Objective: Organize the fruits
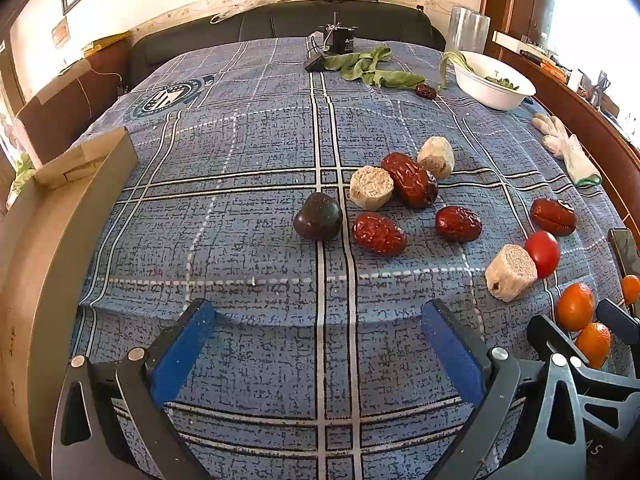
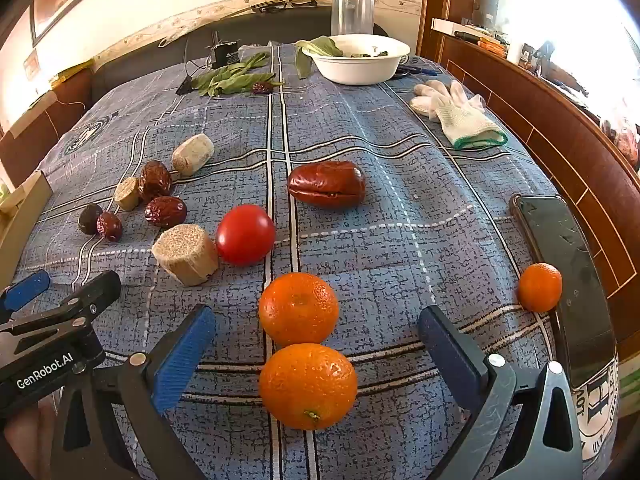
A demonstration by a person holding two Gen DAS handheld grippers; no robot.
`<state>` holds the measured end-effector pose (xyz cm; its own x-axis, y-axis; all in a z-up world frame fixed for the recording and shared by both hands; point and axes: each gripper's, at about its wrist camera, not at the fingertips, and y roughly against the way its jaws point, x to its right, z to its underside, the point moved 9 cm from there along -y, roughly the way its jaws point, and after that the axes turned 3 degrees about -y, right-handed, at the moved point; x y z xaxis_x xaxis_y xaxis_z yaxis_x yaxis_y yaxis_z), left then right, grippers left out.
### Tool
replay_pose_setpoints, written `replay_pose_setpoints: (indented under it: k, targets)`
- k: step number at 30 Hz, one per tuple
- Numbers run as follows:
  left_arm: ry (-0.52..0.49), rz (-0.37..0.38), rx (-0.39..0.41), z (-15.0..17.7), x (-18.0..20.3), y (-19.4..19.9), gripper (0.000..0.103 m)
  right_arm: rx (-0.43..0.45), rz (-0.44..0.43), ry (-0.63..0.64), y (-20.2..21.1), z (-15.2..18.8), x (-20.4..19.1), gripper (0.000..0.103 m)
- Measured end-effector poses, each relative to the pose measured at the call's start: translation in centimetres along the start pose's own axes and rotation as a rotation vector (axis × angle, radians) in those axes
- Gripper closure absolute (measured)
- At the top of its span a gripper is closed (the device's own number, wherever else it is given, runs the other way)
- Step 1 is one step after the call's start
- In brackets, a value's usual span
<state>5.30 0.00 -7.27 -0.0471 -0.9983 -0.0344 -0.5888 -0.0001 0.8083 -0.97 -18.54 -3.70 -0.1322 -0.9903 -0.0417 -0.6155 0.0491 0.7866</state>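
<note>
The left tool [image 1: 318, 332] stands wide open with nothing between its blue pads, low over the plaid cloth of the table [image 1: 248, 208]. To its left a cardboard box wall [image 1: 52, 248] rises close beside the left finger, closing that side. Straight ahead lies a bare stretch of cloth, then a dark round fruit [image 1: 318, 217]. Ahead and to the right sit the red dates [image 1: 379, 233], one resting against a pale cut stalk piece [image 1: 371, 188], and farther right another stalk piece [image 1: 511, 273] touches a cherry tomato [image 1: 542, 253].

The right tool [image 2: 316, 336] is likewise spread open, gripping nothing. Between its fingers lie two oranges [image 2: 307, 386], touching each other, the nearer one level with the pads and the farther one [image 2: 298, 308] just past the tips; clear cloth shows on both sides of them. To its left the left tool's tip reaches in. Ahead to the right is open cloth up to a large date [image 2: 327, 189]. Far right, a third orange [image 2: 540, 287] rests against a phone [image 2: 568, 272] lying along the table's right edge, beside a wooden rail [image 2: 560, 152]. Beyond, gloves [image 2: 456, 114] and a white bowl [image 2: 360, 68] sit near the far edge.
</note>
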Motion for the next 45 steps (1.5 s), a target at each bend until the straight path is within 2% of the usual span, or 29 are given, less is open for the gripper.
replay_pose_setpoints:
  k: [26, 35, 40, 45]
  targets:
    - [-0.001, 0.000, -0.001, 0.00, -0.01, 0.00, 0.000, 0.002, 0.002, 0.002, -0.03, -0.02, 0.00, 0.000]
    - [-0.040, 0.026, -0.053, -0.07, -0.03, -0.48, 0.000, -0.036, -0.031, 0.039, -0.42, -0.26, -0.01, 0.000]
    - [-0.053, 0.041, -0.055, 0.07, 0.23, -0.21, 0.000, -0.047, -0.019, 0.034, -0.01, 0.24, -0.26, 0.000]
    - [-0.066, 0.086, -0.103, 0.59, 0.15, 0.35, 0.001, -0.040, -0.015, 0.032, 0.08, 0.42, -0.19, 0.000]
